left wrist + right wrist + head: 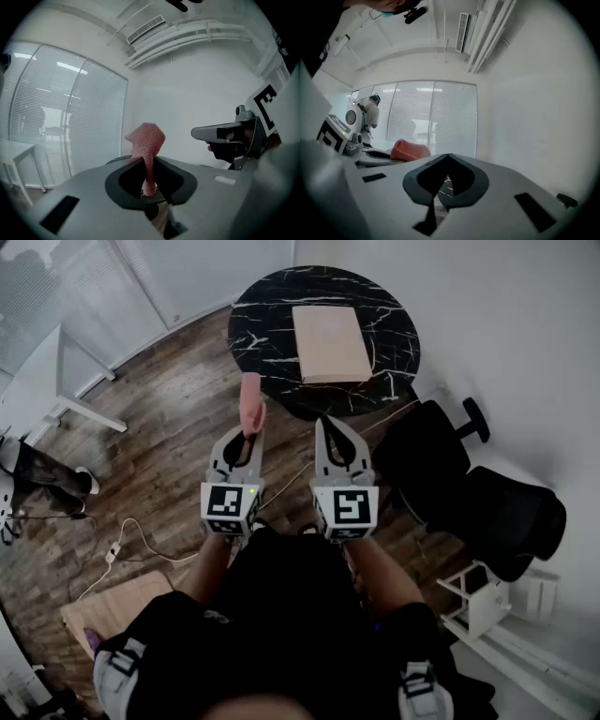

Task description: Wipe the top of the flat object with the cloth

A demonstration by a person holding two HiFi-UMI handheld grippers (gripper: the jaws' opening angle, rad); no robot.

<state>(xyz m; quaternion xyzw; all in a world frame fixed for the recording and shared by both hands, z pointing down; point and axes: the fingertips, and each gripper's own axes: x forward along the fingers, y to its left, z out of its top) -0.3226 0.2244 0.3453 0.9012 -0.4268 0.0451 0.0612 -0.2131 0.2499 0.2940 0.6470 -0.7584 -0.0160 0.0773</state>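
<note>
One pink cloth (250, 401), clamped in my left hand-held gripper (251, 430); right hand-held gripper (329, 422) closed, empty. Wiping unstarted: next, reach ahead to the tan board (330, 343).

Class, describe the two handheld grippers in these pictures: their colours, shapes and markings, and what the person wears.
Left gripper and right gripper match: light grey, tapered fingers with dark inner openings. Each carries a cube with black-and-white square markers; a small green light glows on the left one. The person wears black clothing.
</note>
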